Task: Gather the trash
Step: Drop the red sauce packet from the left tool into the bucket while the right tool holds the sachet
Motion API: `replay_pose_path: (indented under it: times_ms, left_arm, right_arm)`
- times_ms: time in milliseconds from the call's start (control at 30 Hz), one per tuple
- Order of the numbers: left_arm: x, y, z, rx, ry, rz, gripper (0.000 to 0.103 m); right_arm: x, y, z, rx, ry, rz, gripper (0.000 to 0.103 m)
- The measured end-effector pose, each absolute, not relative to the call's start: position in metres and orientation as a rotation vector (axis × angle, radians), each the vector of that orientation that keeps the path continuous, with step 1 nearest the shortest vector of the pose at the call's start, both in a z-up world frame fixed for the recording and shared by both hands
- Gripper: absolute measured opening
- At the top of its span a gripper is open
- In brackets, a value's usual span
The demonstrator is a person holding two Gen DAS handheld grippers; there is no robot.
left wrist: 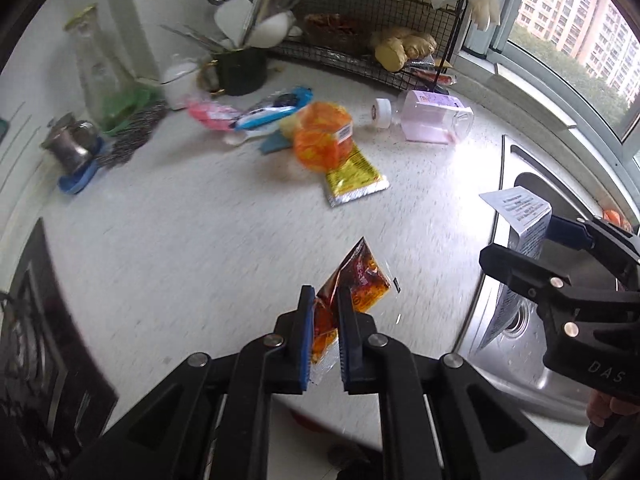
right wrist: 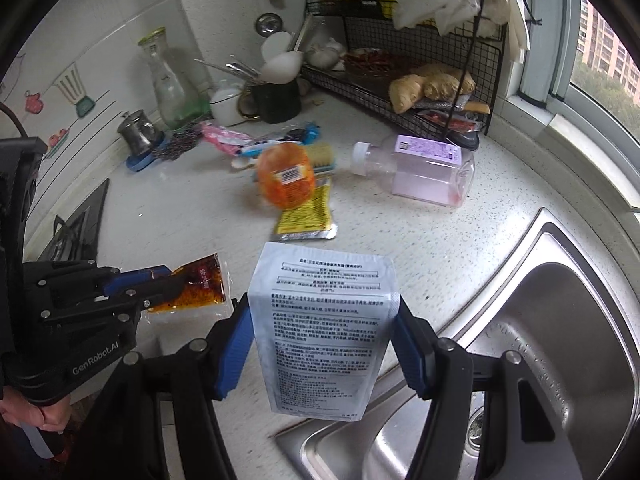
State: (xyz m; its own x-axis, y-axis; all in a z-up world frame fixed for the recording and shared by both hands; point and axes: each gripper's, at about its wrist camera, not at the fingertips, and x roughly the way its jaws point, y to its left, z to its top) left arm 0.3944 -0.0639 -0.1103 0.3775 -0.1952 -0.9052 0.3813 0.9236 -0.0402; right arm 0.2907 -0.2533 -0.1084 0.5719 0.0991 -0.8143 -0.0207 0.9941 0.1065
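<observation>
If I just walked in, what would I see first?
Probably the two tools, each holding up a piece of trash: the left tool pinches a red sauce packet above the speckled counter, and the right tool grips a white printed pouch by the steel sink. Behind them, a bright orange wrapped ball sits on a yellow packet, next to a tipped-over bottle of pink liquid.

A small clear sachet of red-brown chilli oil [left wrist: 352, 292] is held up, pinched at its lower end. A pale blue-white printed flat pouch [right wrist: 324, 332] is held upright, right of the sachet. Beyond the sachet, on the bench, lie a yellow foil packet [left wrist: 354, 178] and a crumpled orange wrapper [left wrist: 322, 136] on its far end.
</observation>
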Motion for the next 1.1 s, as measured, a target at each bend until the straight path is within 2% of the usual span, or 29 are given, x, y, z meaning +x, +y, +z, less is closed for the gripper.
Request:
replay_pose_path:
  times_ms: [467, 767, 1100]
  left_arm:
    - [0.278, 0.029, -0.117, 0.120, 1.163, -0.271, 0.010]
    - [0.192, 0.080, -0.160, 0.086, 1.254, -0.187, 0.010]
    - [0.160, 0.094, -0.227, 0.062, 1.361, -0.180, 0.010]
  right_arm:
    - [0.198, -0.153, -0.110, 0.001, 0.945, 0.207, 0.062]
    - [0.137, -0.102, -0.148, -0.042, 1.012, 0.277, 0.062]
    - [0.106, -0.073, -0.204, -0.074, 1.106, 0.306, 0.062]
